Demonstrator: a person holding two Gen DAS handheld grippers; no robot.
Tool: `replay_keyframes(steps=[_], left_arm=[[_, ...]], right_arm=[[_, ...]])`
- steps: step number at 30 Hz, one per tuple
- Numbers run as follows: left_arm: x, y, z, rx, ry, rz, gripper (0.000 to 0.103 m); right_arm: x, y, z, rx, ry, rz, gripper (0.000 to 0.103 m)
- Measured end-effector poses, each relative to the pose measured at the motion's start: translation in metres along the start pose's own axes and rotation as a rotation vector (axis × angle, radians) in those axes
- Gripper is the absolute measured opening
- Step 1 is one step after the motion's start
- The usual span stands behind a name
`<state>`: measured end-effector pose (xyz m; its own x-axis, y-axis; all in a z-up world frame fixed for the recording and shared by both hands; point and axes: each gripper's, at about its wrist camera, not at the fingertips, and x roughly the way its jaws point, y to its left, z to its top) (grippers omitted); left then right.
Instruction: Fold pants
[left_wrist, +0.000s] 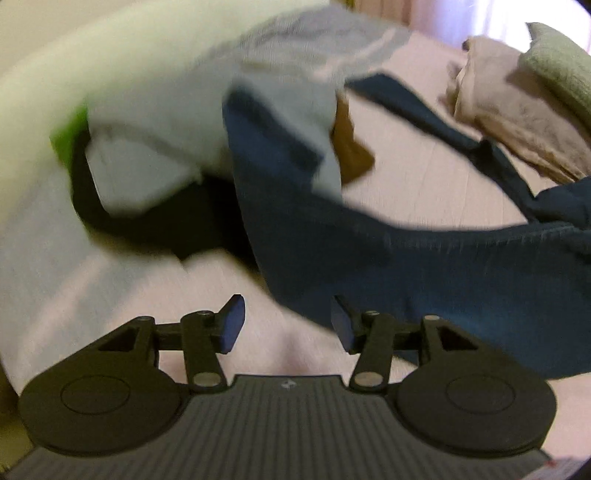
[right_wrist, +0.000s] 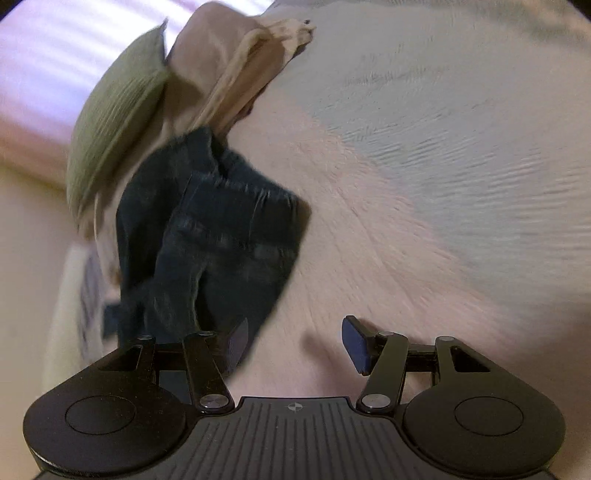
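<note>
Left wrist view: the left gripper (left_wrist: 287, 321) stands with its jaws apart and nothing between the blue pads; only pale pink bed sheet (left_wrist: 424, 177) shows in the gap. The dark blue pants (left_wrist: 332, 236) lie across the sheet just beyond the fingertips, a broad band running from the middle of the view to the right edge, with a narrower strip trailing back toward the far right. The right-hand finger sits close against the edge of the cloth; contact cannot be confirmed. To the left, a blurred white garment (left_wrist: 159, 122) is heaped over something black, with a brown piece (left_wrist: 351, 147) showing beside it. At the far right, beige cloth (left_wrist: 498, 114) and a green ribbed cushion (left_wrist: 561, 70) rest on the bed. Bright curtained light fills the upper right corner. Right wrist view: the right gripper (right_wrist: 295, 345) is spread wide and empty, over bare sheet (right_wrist: 388, 258). The pants (right_wrist: 210, 240) lie bunched to the left of it, their lower corner reaching the left finger. The cushion (right_wrist: 114, 122) and beige cloth (right_wrist: 218, 70) lie beyond the pants. The sheet is pink nearby and greyer, finely wrinkled, farther off. Both views are blurred.
</note>
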<state>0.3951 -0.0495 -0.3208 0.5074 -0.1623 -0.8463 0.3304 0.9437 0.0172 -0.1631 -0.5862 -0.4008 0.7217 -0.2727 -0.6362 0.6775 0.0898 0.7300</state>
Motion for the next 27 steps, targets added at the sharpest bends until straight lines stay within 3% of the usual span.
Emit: replay_keyframes(steps=[4,10,11,12,13,14,20,22,24,27], left_arm=[[0.022,0.017,-0.01,-0.102,0.017,-0.013,0.049],[0.053,0.044,-0.011,-0.323,0.022,-0.063,0.056],[0.056,0.047,-0.013,-0.351,0.02,-0.06,0.056],[0.057,0.05,-0.014,-0.371,0.02,-0.059,0.056],[0.058,0.052,-0.016,-0.385,0.023,-0.058,0.056],[0.059,0.054,-0.017,-0.397,0.024,-0.054,0.056],[0.055,0.044,-0.016,-0.355,0.022,-0.045,0.056],[0.054,0.037,-0.017,-0.331,0.022,-0.052,0.056],[0.049,0.026,-0.019,-0.308,0.031,-0.073,0.056],[0.039,-0.001,-0.027,-0.23,0.049,-0.106,0.056]], right_arm=[[0.035,-0.008,0.018,0.071,-0.05,0.115,0.054],[0.078,0.0,0.024,0.116,-0.129,0.163,0.057],[0.078,0.002,0.022,0.114,-0.134,0.168,0.053],[0.077,0.001,0.021,0.124,-0.13,0.184,0.022],[0.074,-0.002,0.02,0.155,-0.133,0.2,0.01],[0.071,-0.003,0.018,0.184,-0.159,0.211,0.011],[-0.012,0.017,0.022,0.105,-0.321,0.266,0.006],[-0.049,0.015,0.025,0.15,-0.414,0.271,0.005],[-0.089,0.006,0.028,0.201,-0.488,0.26,0.005],[-0.146,-0.003,0.029,0.164,-0.534,0.203,0.005]])
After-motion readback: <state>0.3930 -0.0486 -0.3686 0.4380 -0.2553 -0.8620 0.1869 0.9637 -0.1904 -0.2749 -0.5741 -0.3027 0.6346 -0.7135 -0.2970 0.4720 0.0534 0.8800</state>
